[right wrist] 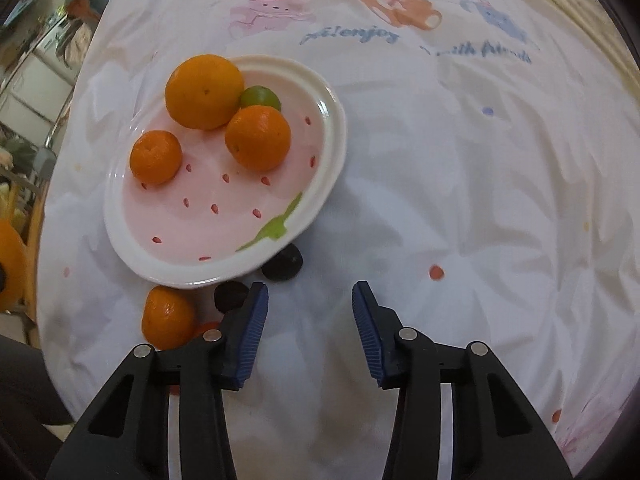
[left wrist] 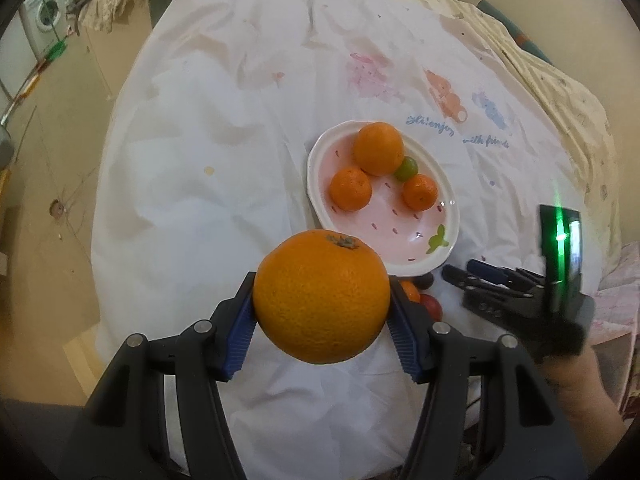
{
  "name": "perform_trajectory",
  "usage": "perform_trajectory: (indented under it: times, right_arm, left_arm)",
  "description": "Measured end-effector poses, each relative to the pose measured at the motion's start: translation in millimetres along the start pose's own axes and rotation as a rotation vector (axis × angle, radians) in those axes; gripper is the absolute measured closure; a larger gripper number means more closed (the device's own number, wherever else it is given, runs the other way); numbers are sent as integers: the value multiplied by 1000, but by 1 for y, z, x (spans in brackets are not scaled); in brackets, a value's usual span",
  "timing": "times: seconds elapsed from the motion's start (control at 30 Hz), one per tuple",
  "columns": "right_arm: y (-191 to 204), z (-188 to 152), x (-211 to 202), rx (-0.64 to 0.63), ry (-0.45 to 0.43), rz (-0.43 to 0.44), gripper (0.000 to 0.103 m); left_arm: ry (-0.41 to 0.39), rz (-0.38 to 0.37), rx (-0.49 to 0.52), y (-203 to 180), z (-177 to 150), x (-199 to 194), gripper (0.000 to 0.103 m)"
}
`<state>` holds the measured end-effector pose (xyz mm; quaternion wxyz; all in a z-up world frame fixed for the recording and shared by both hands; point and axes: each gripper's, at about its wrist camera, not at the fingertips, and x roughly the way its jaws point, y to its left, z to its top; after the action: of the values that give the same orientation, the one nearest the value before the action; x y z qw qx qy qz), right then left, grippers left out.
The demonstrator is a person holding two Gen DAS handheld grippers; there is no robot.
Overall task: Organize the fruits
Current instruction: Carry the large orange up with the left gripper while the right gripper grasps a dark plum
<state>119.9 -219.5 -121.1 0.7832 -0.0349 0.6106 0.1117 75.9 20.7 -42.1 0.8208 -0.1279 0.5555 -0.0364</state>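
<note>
In the left wrist view my left gripper (left wrist: 321, 312) is shut on a large orange (left wrist: 322, 296), held above the white cloth just short of the pink strawberry-pattern plate (left wrist: 316, 148). On the plate lie a big orange (right wrist: 205, 91), two mandarins (right wrist: 258, 138) (right wrist: 155, 157) and a green grape (right wrist: 260, 97). My right gripper (right wrist: 310, 308) stands open over bare cloth, pointing down, with nothing between its fingers. A loose mandarin (right wrist: 168, 317), two dark fruits (right wrist: 283, 263) (right wrist: 231, 296) and a red fruit (right wrist: 208, 326) lie by the plate's near rim, left of the right gripper.
A white printed cloth (right wrist: 460, 184) covers the round table. The floor (left wrist: 60, 220) drops away to the left, with a washing machine (left wrist: 44, 12) beyond. A person's hand (left wrist: 576, 384) holds the right gripper (left wrist: 460, 268) at the table's right side.
</note>
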Motion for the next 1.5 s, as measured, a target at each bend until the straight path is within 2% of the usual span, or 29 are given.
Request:
perform_trajectory:
  times: [0.1,0.17,0.43,0.53,0.6,0.77,0.87,1.1,1.3,1.43,1.5]
  right_arm:
    - [14,-2,6,-91,1,-58,58]
    - [18,-2,10,-122,-3,-83,63]
    - [29,4,18,-175,-40,-135,63]
    - [30,6,21,-177,-38,-124,64]
    - [30,7,22,-176,-32,-84,77]
    - [20,9,20,-116,-18,-25,78]
    - [12,6,13,-78,-12,-9,78]
    - [-2,-9,-19,5,-13,46,78]
    - [-28,-22,-58,137,-97,194,78]
    - [-32,-20,-90,174,-226,304,78]
    - [-33,-14,-102,173,-285,338,78]
  left_arm:
    - [1,-13,-1,-1,-1,-1,47]
    - [5,-18,1,-2,-1,-1,47]
    - [-2,-34,-4,-5,0,-1,47]
    - [8,-23,-10,-3,0,4,47]
    - [17,-16,-23,0,1,6,47]
    - [21,-14,-57,11,2,8,47]
    - [6,19,-72,19,3,7,47]
    - [-15,47,-96,30,4,6,47]
    - [-45,52,-70,24,3,3,47]
    - [-79,57,-37,16,2,0,47]
    - [-117,119,24,5,0,-3,47]
